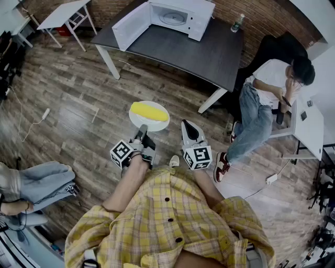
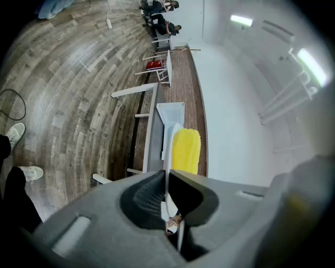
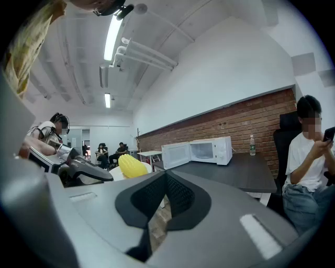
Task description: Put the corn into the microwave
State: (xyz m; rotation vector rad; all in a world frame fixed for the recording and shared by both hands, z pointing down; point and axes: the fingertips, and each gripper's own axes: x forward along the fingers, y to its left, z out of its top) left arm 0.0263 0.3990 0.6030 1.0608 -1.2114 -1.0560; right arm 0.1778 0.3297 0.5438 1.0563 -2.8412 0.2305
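A yellow corn cob [image 1: 149,111] lies on a white plate [image 1: 137,121] held out over the wooden floor. My left gripper [image 1: 140,132] is shut on the plate's near rim. In the left gripper view the plate [image 2: 167,152] stands edge-on between the closed jaws [image 2: 166,175], with the corn [image 2: 186,151] beyond them. My right gripper [image 1: 187,125] hangs just right of the plate, shut and empty [image 3: 166,180]. From it, the corn [image 3: 132,165] and the left gripper [image 3: 86,170] show to the left. The white microwave [image 1: 180,18] [image 3: 209,151] stands ahead on a dark table [image 1: 209,52], its door swung open to the left.
A person sits in a black chair [image 1: 267,91] right of the table, feet out on the floor, beside a white desk [image 1: 309,125]. A bottle [image 1: 237,23] stands on the table's far corner. A white table [image 1: 65,15] is far left. Another person's legs [image 1: 36,180] are at the left.
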